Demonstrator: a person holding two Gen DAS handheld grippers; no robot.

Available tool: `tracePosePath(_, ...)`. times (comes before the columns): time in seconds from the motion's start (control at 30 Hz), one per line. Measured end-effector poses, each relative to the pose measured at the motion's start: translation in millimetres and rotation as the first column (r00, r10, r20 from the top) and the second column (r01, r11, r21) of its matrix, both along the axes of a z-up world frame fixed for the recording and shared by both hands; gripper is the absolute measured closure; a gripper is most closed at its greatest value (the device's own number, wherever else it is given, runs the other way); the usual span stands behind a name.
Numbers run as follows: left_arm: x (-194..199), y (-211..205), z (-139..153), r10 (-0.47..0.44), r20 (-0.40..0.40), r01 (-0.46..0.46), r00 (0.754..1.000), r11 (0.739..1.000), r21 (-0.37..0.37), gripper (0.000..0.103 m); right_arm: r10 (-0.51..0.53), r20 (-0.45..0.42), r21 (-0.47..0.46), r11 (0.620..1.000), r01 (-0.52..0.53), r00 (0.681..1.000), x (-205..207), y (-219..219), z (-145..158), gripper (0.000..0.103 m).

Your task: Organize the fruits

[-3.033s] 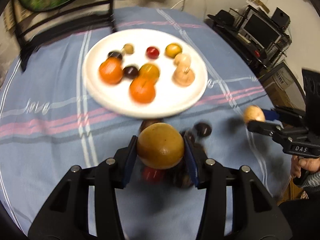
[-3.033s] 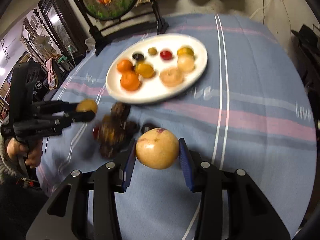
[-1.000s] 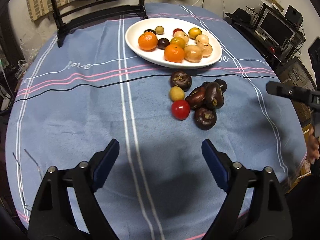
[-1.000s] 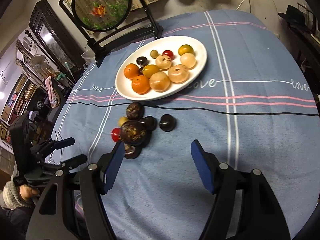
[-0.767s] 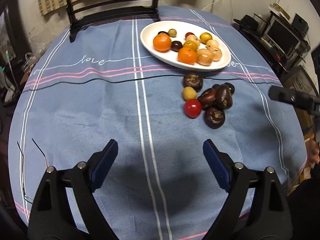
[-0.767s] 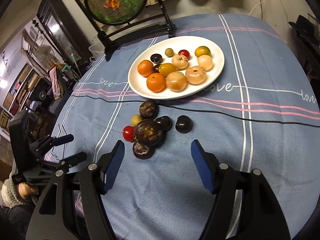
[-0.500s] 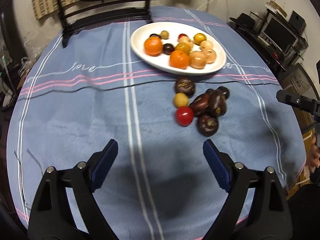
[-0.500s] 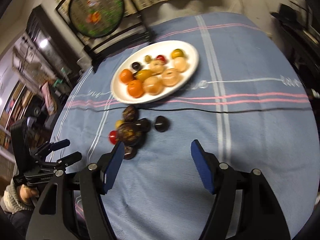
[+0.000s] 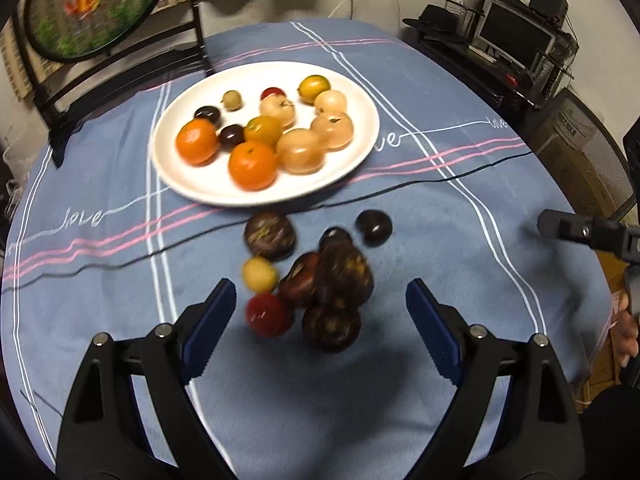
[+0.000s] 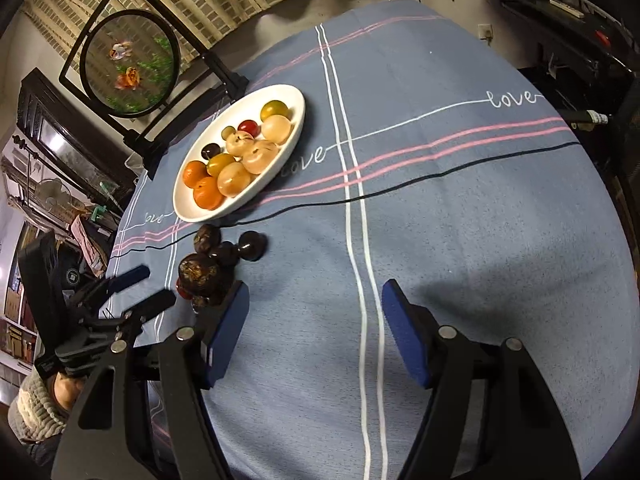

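Observation:
A white plate on the blue tablecloth holds several fruits: oranges, pale round fruits, small dark, red and yellow ones. In front of it lies a loose cluster: dark brown fruits, a red tomato and a small yellow fruit. My left gripper is open and empty, low over the cluster, its fingers either side of it. My right gripper is open and empty, to the right of the cluster.
A black stand with a round embroidered panel stands behind the plate. A monitor and shelves are off the table's far right. The other gripper shows at each view's edge.
Both grippers let go of their fruits, which now lie on the plate. My left gripper has moved forward and down onto the loose cluster. My right gripper has swung to the right.

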State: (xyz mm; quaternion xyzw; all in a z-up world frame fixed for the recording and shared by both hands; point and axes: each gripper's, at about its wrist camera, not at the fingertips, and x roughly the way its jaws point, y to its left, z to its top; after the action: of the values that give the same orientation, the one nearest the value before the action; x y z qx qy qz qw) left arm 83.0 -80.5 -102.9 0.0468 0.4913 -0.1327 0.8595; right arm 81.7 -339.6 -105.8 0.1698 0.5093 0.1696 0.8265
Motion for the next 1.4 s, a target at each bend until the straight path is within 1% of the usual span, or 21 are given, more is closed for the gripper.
tracePosePath(0.13,8,-12,-8,-0.012,-0.007,0.013,1.0,1.0,0.017,0.015,-0.015,-0.011,-0.001,1.0,0.015,1.0,-1,-9,-2,0.034)
tracePosePath(0.2,12,-15,-13,-0.015,-0.019,0.015,1.0,1.0,0.01,0.015,-0.031,-0.024,-0.001,1.0,0.031,0.999,-1,-15,-5,0.034)
tracePosePath(0.23,13,-15,-16,-0.012,-0.028,0.012,1.0,1.0,0.002,0.017,-0.038,-0.03,0.001,0.999,0.038,0.999,-1,-18,-6,0.034)
tracePosePath(0.27,14,-16,-18,-0.018,-0.048,0.016,0.999,1.0,-0.025,0.023,-0.042,-0.032,0.003,0.999,0.042,0.999,-2,-19,-7,0.034)
tracePosePath(0.3,14,-16,-20,-0.032,-0.071,0.027,0.997,0.997,-0.065,0.025,-0.045,-0.034,0.004,0.999,0.045,0.998,-2,-20,-7,0.034)
tracePosePath(0.33,12,-18,-20,-0.039,-0.077,0.033,0.996,0.996,-0.086,0.027,-0.046,-0.035,0.004,0.999,0.046,0.998,-2,-21,-8,0.034)
tracePosePath(0.43,6,-26,-18,-0.096,-0.075,0.086,0.993,0.989,-0.122,0.028,-0.041,-0.037,0.006,0.999,0.042,0.998,-1,-21,-9,0.034)
tracePosePath(0.5,1,-29,-15,-0.138,-0.074,0.124,0.988,0.977,-0.173,0.028,-0.033,-0.038,0.005,0.999,0.033,0.999,-1,-19,-9,0.034)
tracePosePath(0.57,0,-33,-13,-0.158,-0.067,0.143,0.985,0.973,-0.183,0.028,-0.033,-0.037,0.005,0.999,0.033,0.999,-1,-19,-9,0.034)
tracePosePath(0.6,0,-33,-14,-0.152,-0.065,0.139,0.986,0.976,-0.168,0.028,-0.036,-0.036,0.007,0.999,0.036,0.999,-1,-20,-9,0.034)
tracePosePath(0.67,1,-29,-15,-0.113,-0.072,0.102,0.991,0.985,-0.142,0.028,-0.039,-0.034,0.01,0.999,0.039,0.999,-1,-21,-9,0.033)
tracePosePath(0.73,2,-17,-16,-0.056,-0.074,0.047,0.996,0.991,-0.126,0.028,-0.033,-0.033,0.012,0.999,0.033,0.999,-1,-20,-9,0.034)
tracePosePath(0.87,-3,10,-17,0.02,-0.064,-0.025,0.998,0.997,-0.075,0.028,-0.011,-0.028,0.009,1.0,0.011,1.0,-1,-15,-8,0.034)
tracePosePath(0.93,-7,26,-19,0.06,-0.067,-0.064,0.996,0.996,-0.062,0.028,-0.003,-0.027,0.005,1.0,0.003,1.0,0,-12,-8,0.034)
tracePosePath(0.97,-9,37,-24,0.09,-0.08,-0.095,0.993,0.994,-0.062,0.028,0.0,-0.028,0.005,1.0,0.001,1.0,1,-11,-8,0.034)
tracePosePath(1.07,-8,52,-33,0.139,-0.102,-0.145,0.985,0.988,-0.058,0.028,0.01,-0.035,-0.002,1.0,-0.01,0.999,3,-8,-9,0.034)
tracePosePath(1.13,-6,57,-37,0.155,-0.104,-0.162,0.982,0.985,-0.057,0.028,0.021,-0.037,-0.013,1.0,-0.022,0.999,4,-4,-8,0.034)
tracePosePath(1.23,-1,59,-45,0.179,-0.102,-0.182,0.978,0.983,-0.017,0.028,0.024,-0.035,-0.024,0.999,-0.025,0.999,3,-3,-7,0.034)
tracePosePath(1.3,1,63,-49,0.197,-0.106,-0.198,0.975,0.98,-0.004,0.028,0.017,-0.036,-0.026,1.0,-0.018,0.999,3,-5,-7,0.034)
tracePosePath(1.4,4,71,-53,0.218,-0.122,-0.224,0.968,0.974,-0.033,0.028,0.007,-0.044,-0.024,1.0,-0.008,0.999,2,-6,-9,0.034)
